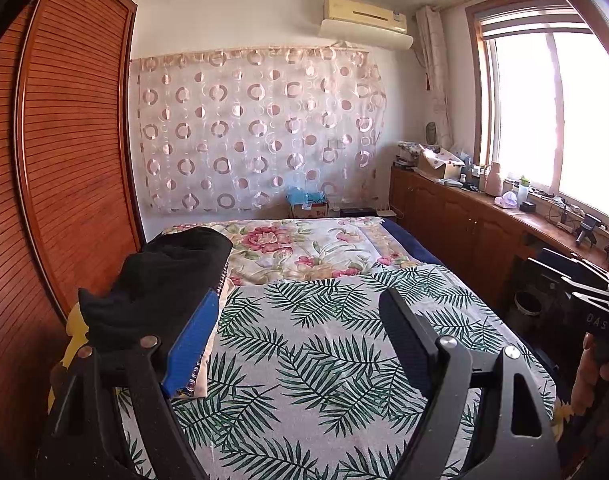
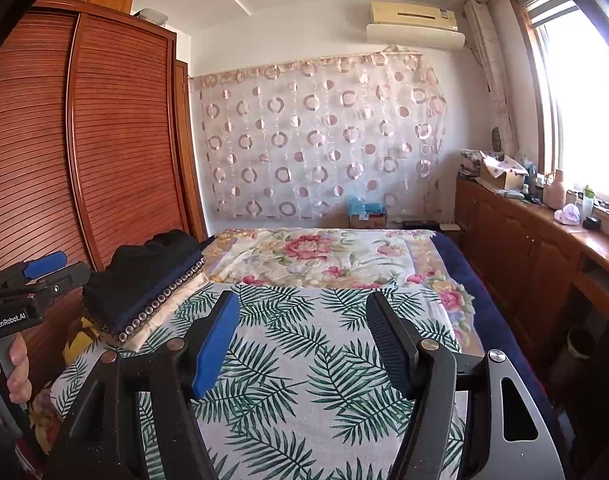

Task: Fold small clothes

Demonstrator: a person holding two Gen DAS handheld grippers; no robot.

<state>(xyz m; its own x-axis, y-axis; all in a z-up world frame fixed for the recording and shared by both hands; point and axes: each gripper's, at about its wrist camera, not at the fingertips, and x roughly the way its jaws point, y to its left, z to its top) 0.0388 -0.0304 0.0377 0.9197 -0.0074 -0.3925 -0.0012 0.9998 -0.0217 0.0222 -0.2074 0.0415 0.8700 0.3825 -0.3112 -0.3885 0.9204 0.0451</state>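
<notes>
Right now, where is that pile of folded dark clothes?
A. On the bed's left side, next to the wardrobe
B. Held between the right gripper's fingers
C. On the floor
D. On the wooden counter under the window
A: the pile of folded dark clothes rests on the bed beside the wooden wardrobe; both grippers are open and empty.

We see a bed (image 2: 304, 360) under a palm-leaf sheet, with a floral quilt (image 2: 316, 256) beyond. A slatted wooden wardrobe (image 2: 104, 140) stands left; a circle-patterned curtain (image 2: 320, 136) hangs on the white wall below an air conditioner (image 2: 414, 20). Sunlight floods the window (image 1: 552, 116) above cluttered wooden cabinets (image 1: 456, 216).
</notes>
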